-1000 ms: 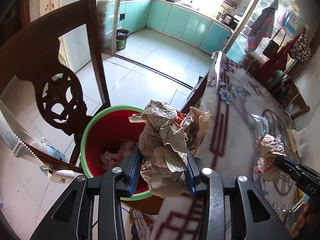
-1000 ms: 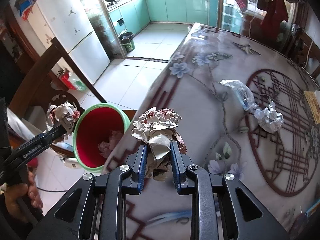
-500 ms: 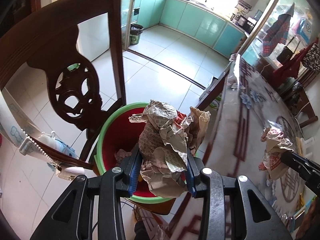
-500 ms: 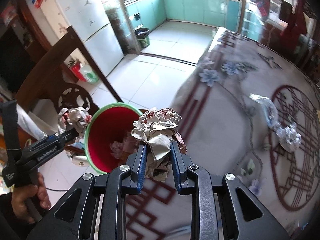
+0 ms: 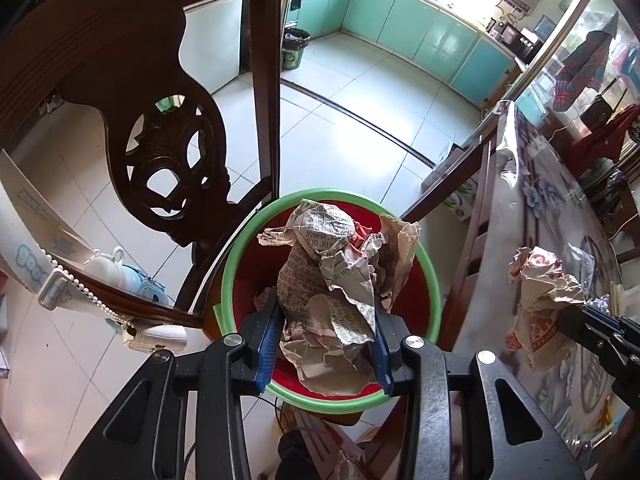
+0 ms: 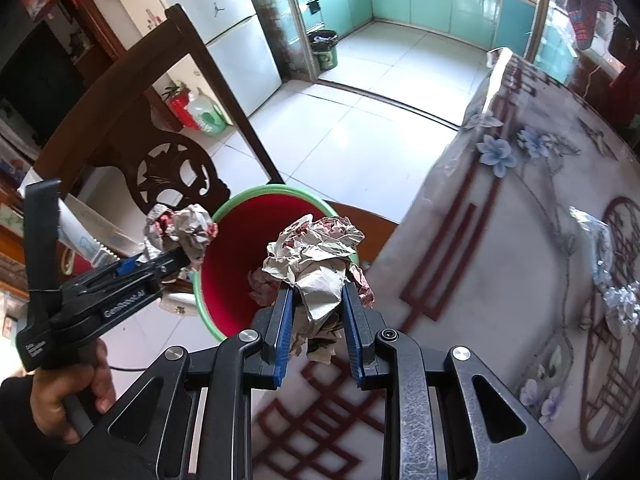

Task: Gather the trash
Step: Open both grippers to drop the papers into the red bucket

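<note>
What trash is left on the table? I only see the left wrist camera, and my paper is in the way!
Observer: A crumpled foil ball lies on the table, with a shiny wrapper just beyond it.
Operator: Is my right gripper really squeezing its paper?
Observer: Yes. The right gripper has both blue pads pressed against its paper wad.
Operator: Who's holding my left gripper?
Observer: A bare hand grips the handle of the left gripper, which clamps a newspaper wad.
</note>
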Action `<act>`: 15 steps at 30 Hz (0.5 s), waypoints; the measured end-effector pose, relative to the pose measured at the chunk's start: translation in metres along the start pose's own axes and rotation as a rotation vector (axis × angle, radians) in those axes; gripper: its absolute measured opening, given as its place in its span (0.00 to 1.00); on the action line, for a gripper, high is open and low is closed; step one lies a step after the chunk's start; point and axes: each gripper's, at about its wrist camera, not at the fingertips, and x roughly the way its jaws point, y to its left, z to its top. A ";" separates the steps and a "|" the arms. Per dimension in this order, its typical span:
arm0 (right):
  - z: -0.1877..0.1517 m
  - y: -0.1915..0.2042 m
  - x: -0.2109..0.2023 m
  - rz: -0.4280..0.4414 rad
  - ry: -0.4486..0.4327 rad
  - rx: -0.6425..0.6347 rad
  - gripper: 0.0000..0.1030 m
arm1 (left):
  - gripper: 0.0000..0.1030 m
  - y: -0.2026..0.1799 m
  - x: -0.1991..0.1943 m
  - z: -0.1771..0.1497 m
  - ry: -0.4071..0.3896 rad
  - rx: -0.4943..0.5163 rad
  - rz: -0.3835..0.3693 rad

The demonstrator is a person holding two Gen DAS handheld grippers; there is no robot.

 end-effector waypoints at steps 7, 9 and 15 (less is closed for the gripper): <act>0.007 0.009 0.011 0.020 0.015 -0.018 0.23 | 0.36 0.009 0.017 0.004 0.034 -0.012 0.012; 0.009 0.011 0.015 0.019 0.022 -0.023 0.23 | 0.36 0.010 0.020 0.005 0.040 -0.011 0.016; 0.011 0.015 0.024 0.028 0.042 -0.029 0.23 | 0.36 0.013 0.030 0.004 0.071 -0.012 0.034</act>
